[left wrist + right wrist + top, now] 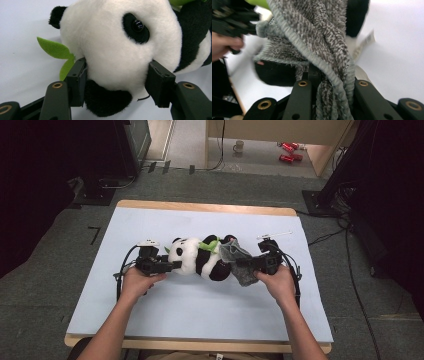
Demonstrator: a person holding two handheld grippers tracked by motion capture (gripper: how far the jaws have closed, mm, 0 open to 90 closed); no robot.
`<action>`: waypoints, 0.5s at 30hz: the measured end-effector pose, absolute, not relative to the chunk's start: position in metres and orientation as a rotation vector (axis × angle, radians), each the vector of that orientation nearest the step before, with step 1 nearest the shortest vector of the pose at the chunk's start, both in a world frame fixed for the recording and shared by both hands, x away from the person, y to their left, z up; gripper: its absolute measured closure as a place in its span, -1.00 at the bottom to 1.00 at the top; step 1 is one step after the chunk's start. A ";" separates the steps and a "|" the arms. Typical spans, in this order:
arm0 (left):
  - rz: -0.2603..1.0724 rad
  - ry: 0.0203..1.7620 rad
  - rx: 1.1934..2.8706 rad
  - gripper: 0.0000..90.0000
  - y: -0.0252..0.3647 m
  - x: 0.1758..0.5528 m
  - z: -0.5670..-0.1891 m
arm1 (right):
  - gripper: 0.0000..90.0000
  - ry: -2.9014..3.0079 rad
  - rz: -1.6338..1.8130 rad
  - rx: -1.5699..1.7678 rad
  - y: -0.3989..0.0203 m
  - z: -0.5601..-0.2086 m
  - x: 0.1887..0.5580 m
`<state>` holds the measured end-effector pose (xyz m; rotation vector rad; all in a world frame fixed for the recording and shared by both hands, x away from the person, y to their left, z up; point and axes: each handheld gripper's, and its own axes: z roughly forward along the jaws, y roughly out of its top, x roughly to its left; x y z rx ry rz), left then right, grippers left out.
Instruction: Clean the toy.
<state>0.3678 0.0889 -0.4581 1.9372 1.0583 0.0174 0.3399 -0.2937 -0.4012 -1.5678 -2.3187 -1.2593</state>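
Left gripper (172, 265) is clamping the panda plush (200, 257) by the head, pinning it mid-table. Right gripper (245, 265) is pinching the grey knit garment (239, 260) bunched at the panda's lower end, jaws nearly closed on the fabric. My read: keep the head anchored, pull the knit along the body axis, slowly, so the hem isn't snagging on the legs. Pale blue table cover (150, 305) is lying flat; grey carpet, a mug (238, 146) and red cans (288, 151) are sitting on the floor beyond.
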 end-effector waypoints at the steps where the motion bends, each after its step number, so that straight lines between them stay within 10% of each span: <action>1: 0.018 1.059 1.937 -0.09 0.089 0.368 -0.458 | 0.72 -2.323 -1.280 -1.560 -0.294 -0.395 0.339; 15: 0.039 1.048 1.960 -0.09 0.087 0.364 -0.459 | 0.70 -2.370 -1.337 -1.380 -0.253 -0.377 0.330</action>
